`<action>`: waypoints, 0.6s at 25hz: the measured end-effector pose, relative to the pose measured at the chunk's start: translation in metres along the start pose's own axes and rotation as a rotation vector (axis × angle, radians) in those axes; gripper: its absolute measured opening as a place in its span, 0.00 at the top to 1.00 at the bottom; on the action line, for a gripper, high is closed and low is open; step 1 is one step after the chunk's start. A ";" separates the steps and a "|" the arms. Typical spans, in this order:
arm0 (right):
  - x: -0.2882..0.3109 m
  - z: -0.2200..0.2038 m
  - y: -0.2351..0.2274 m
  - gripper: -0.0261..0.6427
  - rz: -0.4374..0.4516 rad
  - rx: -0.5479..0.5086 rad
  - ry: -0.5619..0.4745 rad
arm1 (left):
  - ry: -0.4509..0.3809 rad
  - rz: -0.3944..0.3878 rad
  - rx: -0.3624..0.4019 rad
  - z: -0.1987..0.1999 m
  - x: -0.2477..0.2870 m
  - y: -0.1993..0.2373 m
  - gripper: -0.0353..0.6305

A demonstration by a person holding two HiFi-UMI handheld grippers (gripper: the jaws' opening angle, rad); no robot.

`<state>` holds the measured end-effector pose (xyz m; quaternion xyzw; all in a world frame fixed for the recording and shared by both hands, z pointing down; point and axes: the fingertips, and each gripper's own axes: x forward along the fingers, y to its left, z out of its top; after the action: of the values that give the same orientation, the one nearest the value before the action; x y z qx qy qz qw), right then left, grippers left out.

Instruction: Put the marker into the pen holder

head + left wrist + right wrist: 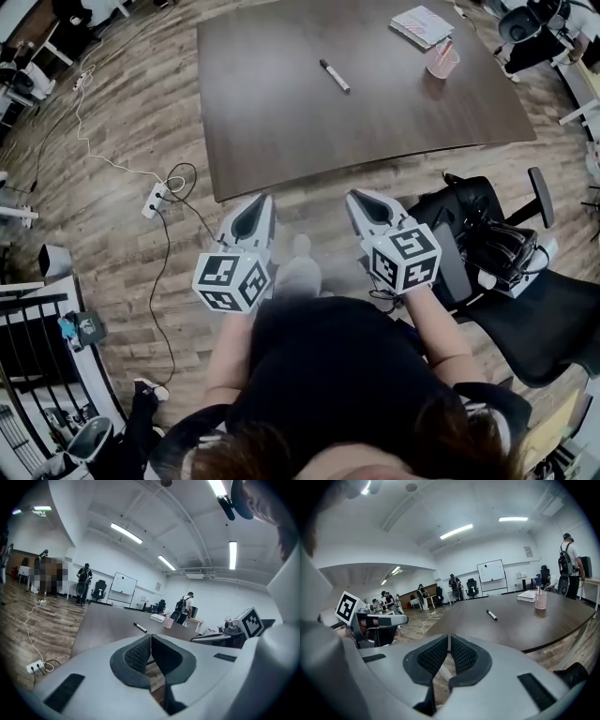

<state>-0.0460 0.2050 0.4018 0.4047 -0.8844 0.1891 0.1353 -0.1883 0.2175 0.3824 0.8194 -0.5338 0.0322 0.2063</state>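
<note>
A black and white marker (334,76) lies flat near the middle of the dark brown table (281,122); the same marker (140,628) (491,615) shows small in both gripper views. A pink mesh pen holder (442,60) (540,600) (168,622) stands upright at the table's far right, with something pink in it. My left gripper (258,203) and right gripper (361,200) hang side by side over the wooden floor, short of the table's near edge. Both are shut with nothing between the pads, and far from the marker.
A stack of paper or a book (421,25) lies beyond the pen holder. A black office chair (497,253) stands close to my right. A white power strip (155,198) and cables lie on the floor at left. People stand in the room's background.
</note>
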 end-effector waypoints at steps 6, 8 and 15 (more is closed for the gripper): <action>0.054 0.031 -0.020 0.88 0.008 -0.010 0.017 | 0.022 -0.009 0.015 0.025 0.045 0.036 0.91; 0.069 0.041 -0.026 0.84 0.003 -0.034 0.025 | 0.032 -0.014 0.018 0.032 0.059 0.048 0.91; 0.119 0.068 -0.052 0.79 -0.004 -0.031 0.048 | 0.062 -0.047 0.033 0.049 0.109 0.082 0.91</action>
<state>-0.0874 0.0646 0.4000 0.3997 -0.8829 0.1845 0.1632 -0.2223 0.0771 0.3920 0.8336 -0.5073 0.0616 0.2097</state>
